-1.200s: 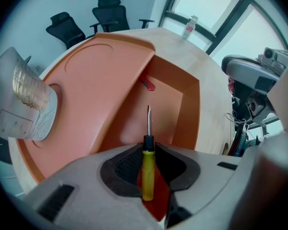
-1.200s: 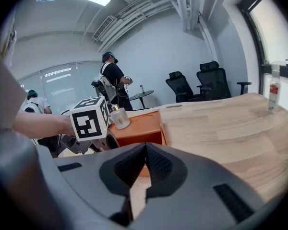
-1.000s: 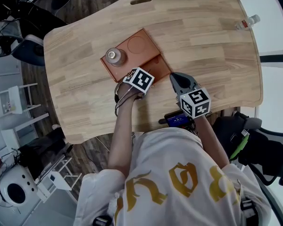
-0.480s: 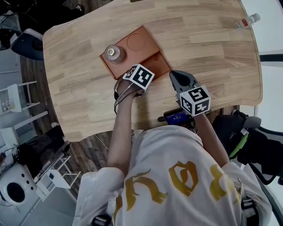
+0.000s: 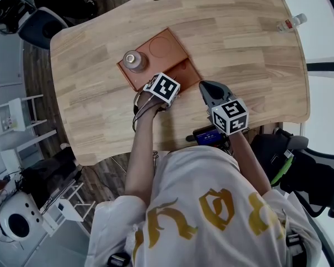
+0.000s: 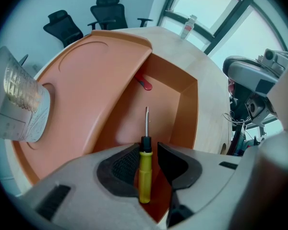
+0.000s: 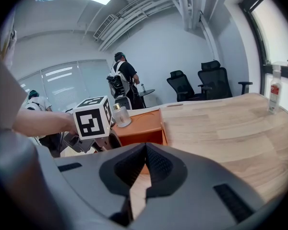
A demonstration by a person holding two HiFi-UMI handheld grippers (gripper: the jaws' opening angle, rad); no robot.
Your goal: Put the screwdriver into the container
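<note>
A small screwdriver point(image 6: 145, 169) with a yellow handle and thin metal shaft stands between the jaws of my left gripper point(image 6: 146, 152). The jaws have just been opening; there is a gap beside the handle on the right. It points steeply down over the deep compartment of the orange container point(image 6: 101, 75). In the head view the left gripper point(image 5: 162, 89) is at the near edge of the container point(image 5: 167, 52), its fingertips hidden under its marker cube. My right gripper point(image 5: 211, 93) rests on the table to the right, shut and empty point(image 7: 146, 150).
A clear measuring cup point(image 5: 135, 61) stands on the container's flat part. A small red piece point(image 6: 144, 83) lies in the deep compartment. A plastic bottle point(image 5: 291, 24) stands at the table's far right edge. A blue device point(image 5: 207, 136) hangs at the near edge.
Both grippers stay where they were; only the head camera has shifted slightly.
</note>
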